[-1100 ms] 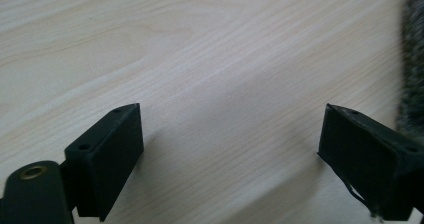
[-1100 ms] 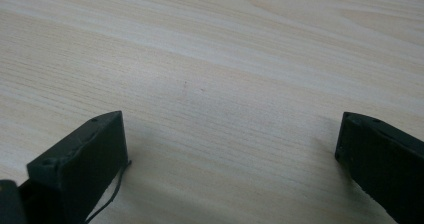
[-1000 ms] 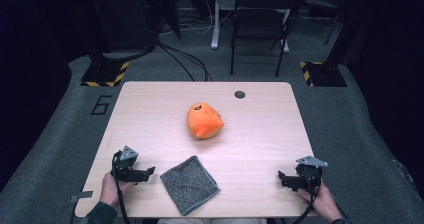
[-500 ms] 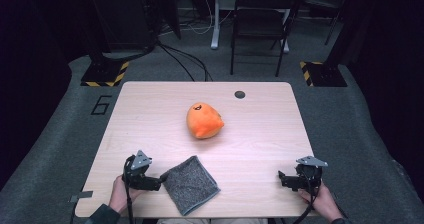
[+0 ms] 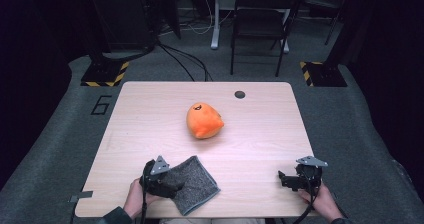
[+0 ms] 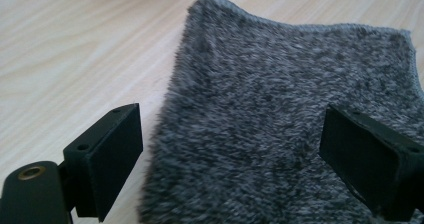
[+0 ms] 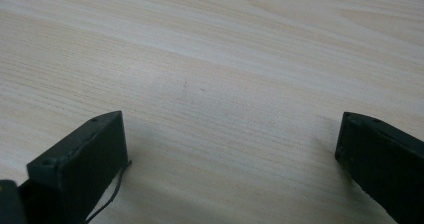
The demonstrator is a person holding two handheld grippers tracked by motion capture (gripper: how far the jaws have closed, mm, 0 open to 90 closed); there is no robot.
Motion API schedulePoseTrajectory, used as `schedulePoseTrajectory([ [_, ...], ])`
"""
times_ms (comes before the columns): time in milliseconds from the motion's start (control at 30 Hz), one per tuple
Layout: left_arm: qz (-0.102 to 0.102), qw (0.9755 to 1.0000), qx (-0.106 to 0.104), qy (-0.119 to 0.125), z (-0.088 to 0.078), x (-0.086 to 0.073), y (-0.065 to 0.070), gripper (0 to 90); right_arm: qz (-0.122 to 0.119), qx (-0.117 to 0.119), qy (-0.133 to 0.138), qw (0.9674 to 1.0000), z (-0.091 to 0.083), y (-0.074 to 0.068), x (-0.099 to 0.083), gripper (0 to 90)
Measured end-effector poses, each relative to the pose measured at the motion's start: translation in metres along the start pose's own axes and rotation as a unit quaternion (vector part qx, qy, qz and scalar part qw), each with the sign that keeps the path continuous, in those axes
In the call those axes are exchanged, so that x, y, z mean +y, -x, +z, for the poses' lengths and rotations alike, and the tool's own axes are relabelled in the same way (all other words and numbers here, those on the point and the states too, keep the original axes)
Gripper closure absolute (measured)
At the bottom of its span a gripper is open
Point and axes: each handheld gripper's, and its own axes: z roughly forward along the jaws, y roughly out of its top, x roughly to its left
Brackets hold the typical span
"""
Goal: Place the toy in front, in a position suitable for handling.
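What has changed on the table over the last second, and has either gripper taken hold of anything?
The left gripper has slid toward the grey cloth and now reaches over its left edge, jaws wide open with the cloth between them, not pinched. Nothing has been taken hold of or let go. The right gripper has kept its place, open above bare table. The cloth and the orange plush toy lie where they were.

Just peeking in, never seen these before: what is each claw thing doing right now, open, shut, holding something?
Left gripper: open, jaws wide over the grey cloth, not gripping it.
Right gripper: open, holding nothing, above bare table.
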Motion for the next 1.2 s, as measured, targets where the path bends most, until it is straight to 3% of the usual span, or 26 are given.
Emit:
schedulePoseTrajectory([
  [133,0.023,0.9996,0.007,-0.014,0.006,0.001,0.008,11.3,0.001,-0.001,0.000,1.0000,0.000,0.000,0.000,0.0],
  [367,0.026,0.9989,-0.003,-0.038,0.015,-0.001,0.006,20.3,0.004,-0.001,0.001,1.0000,0.000,-0.001,0.000,0.0],
  [467,0.026,0.9989,-0.006,-0.037,0.014,-0.001,0.008,27.5,0.003,-0.003,0.002,1.0000,0.000,-0.001,0.000,0.0],
  [533,0.029,0.9990,-0.014,-0.030,0.013,-0.002,0.010,38.3,0.004,-0.004,0.001,1.0000,0.000,-0.001,0.000,0.0],
  [833,0.043,0.9986,-0.023,-0.023,0.012,-0.002,0.012,66.5,0.005,-0.004,0.002,1.0000,0.000,-0.001,0.000,0.0],
  [933,0.049,0.9983,-0.019,-0.022,0.010,-0.001,0.014,70.3,0.005,-0.004,0.002,1.0000,0.000,-0.001,0.000,0.0],
  [1033,0.043,0.9988,-0.020,-0.007,0.011,-0.001,0.013,71.1,0.005,-0.004,0.002,1.0000,0.000,-0.001,0.000,0.0],
  [1200,0.040,0.9987,-0.031,0.010,0.007,0.003,0.017,73.1,0.005,-0.004,0.002,1.0000,0.000,-0.001,0.000,0.0],
])
